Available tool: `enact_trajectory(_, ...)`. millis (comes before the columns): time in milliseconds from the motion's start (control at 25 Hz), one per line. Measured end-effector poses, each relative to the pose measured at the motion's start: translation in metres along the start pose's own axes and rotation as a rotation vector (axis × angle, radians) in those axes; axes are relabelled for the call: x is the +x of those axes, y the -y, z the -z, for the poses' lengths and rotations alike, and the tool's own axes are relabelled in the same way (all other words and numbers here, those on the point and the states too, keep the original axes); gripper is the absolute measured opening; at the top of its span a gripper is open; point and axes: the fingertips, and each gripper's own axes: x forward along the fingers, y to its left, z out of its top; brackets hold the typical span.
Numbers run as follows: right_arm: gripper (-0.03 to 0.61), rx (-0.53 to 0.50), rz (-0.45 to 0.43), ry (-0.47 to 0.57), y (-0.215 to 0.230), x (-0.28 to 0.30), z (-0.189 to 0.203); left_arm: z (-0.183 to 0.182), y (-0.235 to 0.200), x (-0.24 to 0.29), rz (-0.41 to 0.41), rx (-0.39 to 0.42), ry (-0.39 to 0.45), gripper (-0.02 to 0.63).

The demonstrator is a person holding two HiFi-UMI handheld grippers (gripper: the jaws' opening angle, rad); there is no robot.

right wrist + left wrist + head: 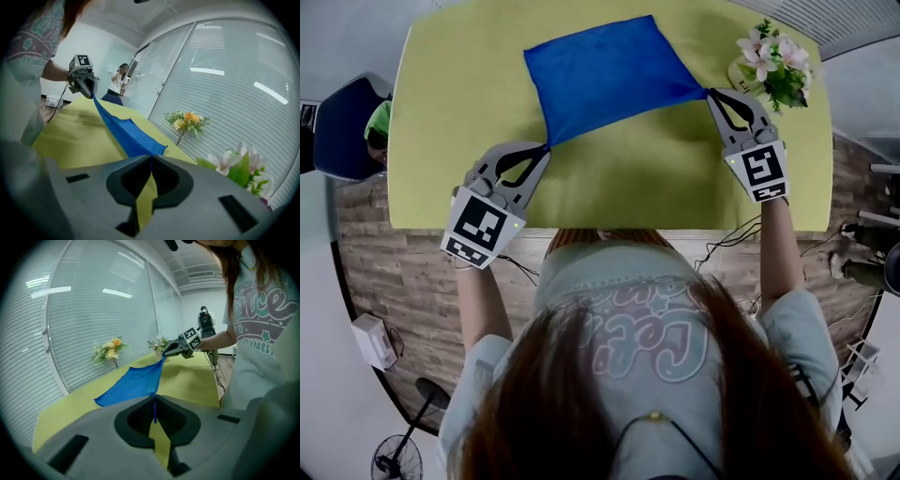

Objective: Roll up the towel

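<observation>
Hair fills the bottom of the head view. Beyond it the towel is still fully unrolled at upper centre, its far part on the table and its near edge taut between two corners. The left gripper, lower left, is clamped on one corner, and the right gripper, upper right, on the other. All the rolling seems left to do.

Grey left gripper and right gripper carry black-and-white marker cubes.
</observation>
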Motion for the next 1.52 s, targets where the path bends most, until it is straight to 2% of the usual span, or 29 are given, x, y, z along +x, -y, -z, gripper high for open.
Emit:
enact_trajectory(160,0.015,-0.046,-0.001,-0.059,-0.018,-0.010,0.025,0.013,0.023,0.007,0.070,0.025,-0.031,0.012)
enact_trajectory(360,0.017,-0.151,-0.002,-0.149,-0.037,-0.018,0.048,0.030,0.042,0.011,0.145,0.059,-0.070,0.012)
enact_trajectory(560,0.034,-0.228,-0.032,-0.253,-0.065,-0.028,0.067,0.054,0.057,0.006,0.165,0.101,-0.120,0.012)
enact_trajectory(720,0.055,-0.151,0.010,-0.277,-0.069,-0.045,0.081,0.068,0.060,0.011,0.142,0.120,-0.134,0.012)
enact_trajectory(840,0.102,-0.084,0.046,-0.224,-0.081,-0.055,0.060,0.072,0.061,0.018,0.115,0.136,-0.135,0.012)
enact_trajectory(920,0.117,-0.065,0.019,-0.150,-0.108,-0.052,0.028,0.073,0.063,0.019,0.106,0.130,-0.125,0.012)
enact_trajectory(1000,0.121,-0.094,-0.038,-0.107,-0.141,-0.039,0.001,0.075,0.061,0.019,0.074,0.130,-0.125,0.014)
enact_trajectory(1120,0.144,-0.191,-0.096,-0.147,-0.170,-0.019,-0.001,0.078,0.054,0.017,0.013,0.111,-0.122,0.014)
enact_trajectory(1200,0.144,-0.185,-0.090,-0.171,-0.168,-0.017,0.007,0.077,0.052,0.015,-0.005,0.096,-0.098,0.030)
enact_trajectory(1240,0.144,-0.159,-0.086,-0.166,-0.165,-0.018,0.006,0.075,0.051,0.014,-0.009,0.101,-0.086,0.069)
enact_trajectory(1280,0.144,-0.137,-0.090,-0.154,-0.165,-0.018,0.002,0.075,0.052,0.014,-0.010,0.115,-0.080,0.122)
enact_trajectory(1320,0.144,-0.130,-0.105,-0.141,-0.169,-0.016,-0.003,0.075,0.052,0.016,-0.009,0.137,-0.082,0.144)
enact_trajectory(1520,0.144,-0.198,-0.215,-0.126,-0.206,0.014,-0.018,0.081,0.054,0.029,-0.007,0.296,-0.162,0.143)
